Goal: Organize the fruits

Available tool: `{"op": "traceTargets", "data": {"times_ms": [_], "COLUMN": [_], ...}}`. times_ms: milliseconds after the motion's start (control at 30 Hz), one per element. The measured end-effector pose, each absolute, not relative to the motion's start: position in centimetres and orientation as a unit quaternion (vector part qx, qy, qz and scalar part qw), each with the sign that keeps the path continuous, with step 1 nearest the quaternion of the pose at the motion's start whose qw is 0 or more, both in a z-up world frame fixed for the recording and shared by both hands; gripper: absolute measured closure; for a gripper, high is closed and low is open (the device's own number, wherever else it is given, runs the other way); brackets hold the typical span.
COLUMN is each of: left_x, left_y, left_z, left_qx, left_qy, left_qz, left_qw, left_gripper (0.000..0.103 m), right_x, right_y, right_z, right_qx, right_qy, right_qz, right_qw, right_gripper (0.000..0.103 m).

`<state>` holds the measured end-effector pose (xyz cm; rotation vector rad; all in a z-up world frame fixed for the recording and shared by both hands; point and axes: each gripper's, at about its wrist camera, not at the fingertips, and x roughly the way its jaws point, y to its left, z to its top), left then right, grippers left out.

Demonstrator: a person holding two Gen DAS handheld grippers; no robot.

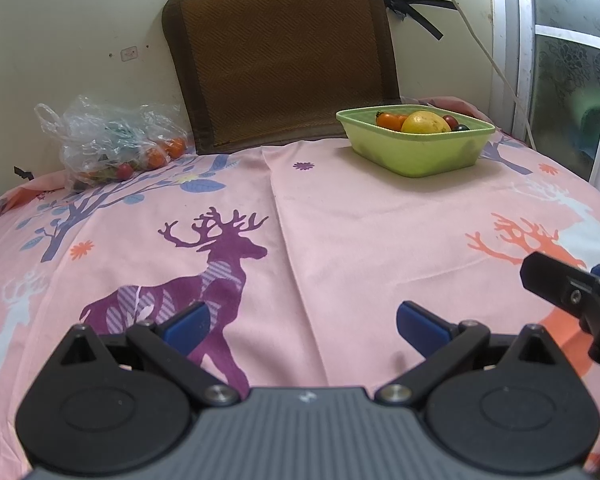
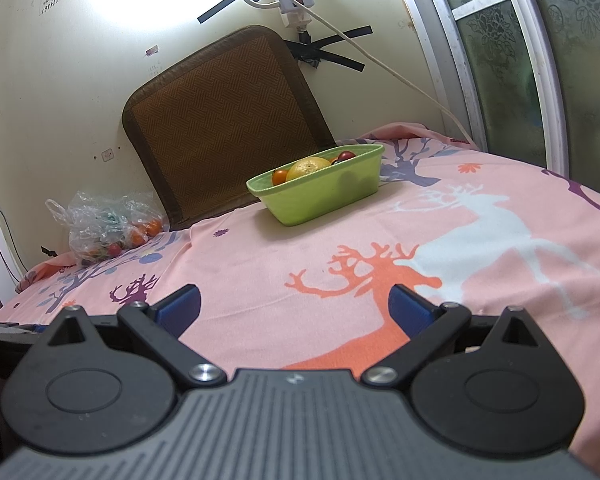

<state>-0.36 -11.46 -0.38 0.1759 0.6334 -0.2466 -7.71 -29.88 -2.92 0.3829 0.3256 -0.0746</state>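
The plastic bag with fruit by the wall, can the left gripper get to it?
Probably yes. The left gripper is open and empty, and only bare cloth lies between it and the plastic bag, though it is far across.

- A green tub (image 1: pixel 416 148), rectangular with rounded corners, stands upright on the pink cloth, ahead of the left tool and off to its right, and well beyond the fingers.
- Inside it a large yellow fruit (image 1: pixel 426 123) rises above the rim, with an orange fruit (image 1: pixel 390 121) touching its left side and small dark red fruits (image 1: pixel 451 121) to its right.
- A clear plastic bag (image 1: pixel 104 140), crumpled and slumped, lies far ahead to the left, against the wall.
- Small orange and red fruits (image 1: pixel 158 156) show through its lower right side.
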Motion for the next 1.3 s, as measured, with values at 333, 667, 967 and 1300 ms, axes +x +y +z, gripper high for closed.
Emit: {"op": "traceTargets", "data": {"times_ms": [333, 667, 967, 1300], "left_x": [-0.33, -0.36, -0.30, -0.09], "left_y": [-11.50, -11.52, -11.53, -11.34], "left_z": [-0.35, -0.41, -0.31, -0.74], "left_qx": [0.086, 0.087, 0.086, 0.081], "left_qy": [0.310, 0.311, 0.311, 0.323], "left_qz": [-0.120, -0.120, -0.120, -0.123], "left_qw": [0.939, 0.939, 0.939, 0.935], "left_gripper": [0.000, 0.000, 0.000, 0.000], "right_x": [-7.72, -7.74, -7.75, -7.92], "right_y": [-29.89, -29.87, -29.85, -29.78], "right_z": [-2.92, -2.91, -2.90, -2.85], "right_qx": [0.189, 0.189, 0.189, 0.187], "right_qy": [0.161, 0.161, 0.161, 0.160], "right_qz": [-0.037, -0.037, -0.037, -0.038], "right_qw": [0.968, 0.968, 0.968, 0.968], "right_gripper": [0.002, 0.001, 0.001, 0.001]}}
